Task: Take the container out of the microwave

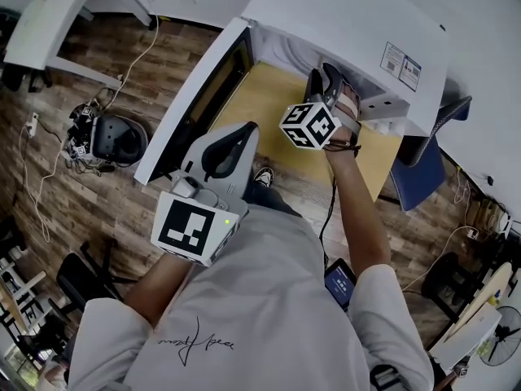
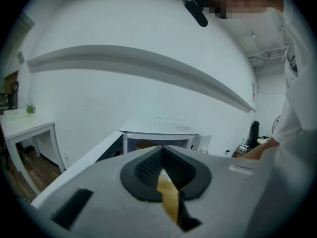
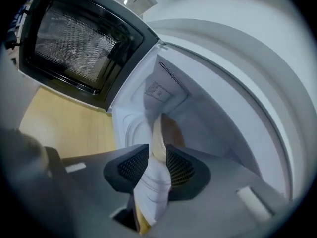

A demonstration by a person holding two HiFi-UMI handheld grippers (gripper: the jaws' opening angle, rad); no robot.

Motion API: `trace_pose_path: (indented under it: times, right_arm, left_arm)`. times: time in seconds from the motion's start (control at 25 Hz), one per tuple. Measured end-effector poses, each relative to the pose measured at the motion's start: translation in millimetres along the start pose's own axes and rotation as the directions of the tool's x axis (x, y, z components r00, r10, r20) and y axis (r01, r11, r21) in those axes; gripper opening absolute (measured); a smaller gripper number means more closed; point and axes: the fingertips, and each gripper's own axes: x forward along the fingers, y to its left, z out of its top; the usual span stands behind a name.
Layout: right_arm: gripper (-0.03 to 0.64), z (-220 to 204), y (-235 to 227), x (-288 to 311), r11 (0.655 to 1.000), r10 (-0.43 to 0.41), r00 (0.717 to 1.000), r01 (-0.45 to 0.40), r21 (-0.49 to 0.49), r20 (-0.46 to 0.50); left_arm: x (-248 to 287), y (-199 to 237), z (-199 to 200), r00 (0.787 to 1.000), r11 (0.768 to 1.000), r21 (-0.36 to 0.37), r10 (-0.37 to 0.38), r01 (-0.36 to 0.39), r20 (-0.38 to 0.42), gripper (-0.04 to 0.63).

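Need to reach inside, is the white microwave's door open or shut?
Open. The white microwave's black-framed door stands swung aside, its white cavity exposed.

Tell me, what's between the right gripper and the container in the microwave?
Nothing. In the right gripper view, the container has its rim in the gap of the right gripper, whose jaws are open. Only the white inside of the microwave is behind it.

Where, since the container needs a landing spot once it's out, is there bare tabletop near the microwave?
The wooden tabletop lies bare in front of the microwave, between its open door and the right tongs. A smaller strip shows beyond that forearm. The cavity mouth is crowded: the tongs reach in toward the container.
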Motion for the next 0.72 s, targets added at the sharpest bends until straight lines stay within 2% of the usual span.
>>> trace_pose_path:
  times: [0.28,0.72]
  right_arm:
    - [0.14,-5,2,22,1.0,-0.01,1.0,0.01,-0.013,-0.026]
    - [0.156,-18,0,55,0.997,-0.043,0.996,0.038,-0.071,-0.072]
  left_arm:
    - [8,8,-6,1.0,0.999,-0.023,0.028,-0.028,-0.001,-0.001]
    - [21,14,-10,1.0,0.999,-0.023,0.025,-0.025,-0.017,-0.002]
